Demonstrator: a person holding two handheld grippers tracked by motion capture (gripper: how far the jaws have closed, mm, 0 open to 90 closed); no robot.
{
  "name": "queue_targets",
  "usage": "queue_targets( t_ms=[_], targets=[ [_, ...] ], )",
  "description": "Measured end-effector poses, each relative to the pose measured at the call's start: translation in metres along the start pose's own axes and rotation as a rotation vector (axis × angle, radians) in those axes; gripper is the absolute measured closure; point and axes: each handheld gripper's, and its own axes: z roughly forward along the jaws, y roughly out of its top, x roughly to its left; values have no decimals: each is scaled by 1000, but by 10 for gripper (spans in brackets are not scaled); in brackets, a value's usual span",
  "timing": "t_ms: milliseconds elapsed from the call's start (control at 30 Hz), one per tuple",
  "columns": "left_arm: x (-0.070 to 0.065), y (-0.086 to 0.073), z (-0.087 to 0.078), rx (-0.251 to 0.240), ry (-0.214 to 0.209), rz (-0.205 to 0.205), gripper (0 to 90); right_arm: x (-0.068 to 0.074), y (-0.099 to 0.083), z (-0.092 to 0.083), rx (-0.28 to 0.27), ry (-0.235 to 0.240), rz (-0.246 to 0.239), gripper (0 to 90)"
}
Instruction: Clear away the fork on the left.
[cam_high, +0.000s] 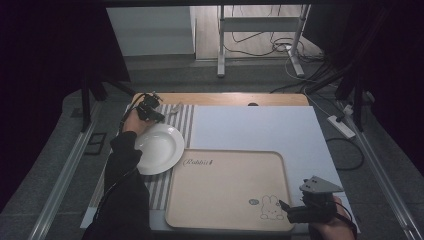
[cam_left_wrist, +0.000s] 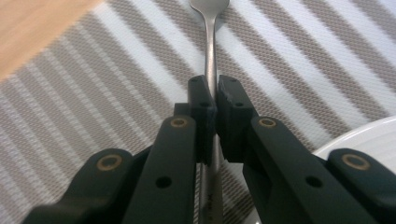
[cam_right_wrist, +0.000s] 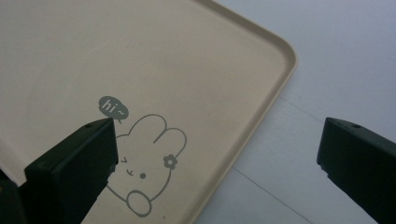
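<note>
On the striped mat: the fork (cam_left_wrist: 211, 56) is pinched by the closed left claw (cam_left_wrist: 215, 100), beside the plate (cam_high: 159, 148).
Right claw (cam_right_wrist: 219, 154): held wide open, empty.
Next: a gentle lift is needed.

We see black jaws with brass-ringed screws, a grey three-cornered plate (cam_high: 320, 185) on one gripper, and a dark sleeve (cam_high: 121, 185).
</note>
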Motion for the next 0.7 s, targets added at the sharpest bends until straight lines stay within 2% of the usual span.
queue_targets(
  t_ms=[167,300,400,500,533,700],
  targets=[
    [9,-4,-11,11,33,-8,843,0,0,0,0,1,0,0],
    [13,-7,-20,5,37,-18,843,0,0,0,2,1,-1,0],
    [16,-9,-31,-11,16,-29,843,0,0,0,4,2,-1,0],
    [16,-10,-35,-19,-2,-37,843,0,0,0,3,2,-1,0],
    [15,-10,-38,-18,-24,-36,843,0,0,0,4,1,-1,0],
    [10,-9,-44,-13,-52,-32,843,1,0,0,2,0,-2,0]
  ],
)
